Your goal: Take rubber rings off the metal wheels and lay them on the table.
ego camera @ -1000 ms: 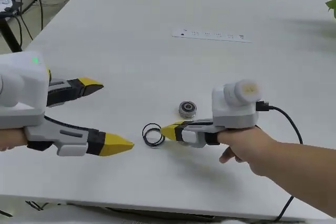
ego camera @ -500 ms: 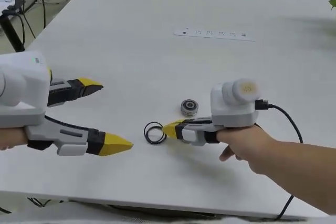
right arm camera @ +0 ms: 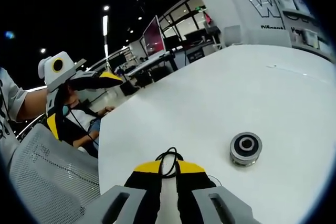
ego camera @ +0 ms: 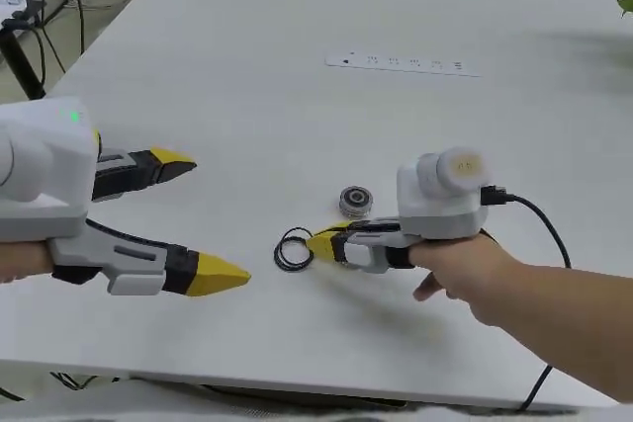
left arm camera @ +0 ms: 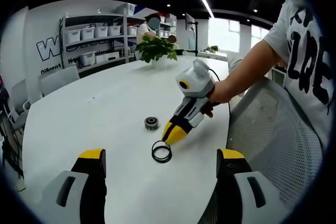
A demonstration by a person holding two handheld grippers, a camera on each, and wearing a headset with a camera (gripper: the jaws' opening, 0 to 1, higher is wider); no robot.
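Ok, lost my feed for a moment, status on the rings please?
Left gripper open, held aside. Right gripper jaws nearly together, tips at black rubber rings on white table; grip unclear. Round metal wheel beside them, nothing between.

Black rubber rings (ego camera: pixel 292 251) — silver, dark-centred metal wheel (ego camera: pixel 355 202) — on a plain white table (ego camera: pixel 297 96).

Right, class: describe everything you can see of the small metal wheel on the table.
The metal wheel is a small round disc with a shiny grey outer rim, a dark band on its face and a pale hub in the middle. It lies flat, face up, on the white table. Nothing touches it: the rubber rings lie apart from it, at the tip of the right tongs. Whether a ring sits on its rim is too small to tell.
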